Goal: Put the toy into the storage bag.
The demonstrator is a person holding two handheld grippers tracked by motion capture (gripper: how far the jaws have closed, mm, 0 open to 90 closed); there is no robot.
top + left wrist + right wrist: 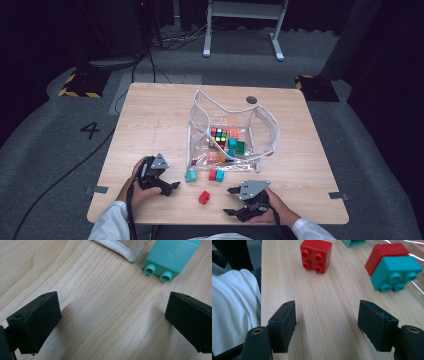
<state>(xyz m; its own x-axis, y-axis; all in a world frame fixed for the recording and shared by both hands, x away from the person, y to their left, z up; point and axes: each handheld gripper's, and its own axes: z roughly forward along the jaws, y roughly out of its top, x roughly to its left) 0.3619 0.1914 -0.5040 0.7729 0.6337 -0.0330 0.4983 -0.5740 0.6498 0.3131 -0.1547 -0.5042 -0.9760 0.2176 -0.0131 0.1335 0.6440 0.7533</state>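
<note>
Before the right gripper [327, 325], a square four-studded red block [315, 255]

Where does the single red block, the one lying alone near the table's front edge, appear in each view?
High view: red block, low centre, between the two grippers.
Left gripper view: not in it.
Right gripper view: red block, top centre, studs facing the camera.
Shared landmark: the red-and-teal pair.

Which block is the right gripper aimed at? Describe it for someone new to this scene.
Start at the clear bag on the wooden table. Nearer the person lies a row of loose blocks; nearer still is a lone red block, touching nothing, all red and square.
</note>
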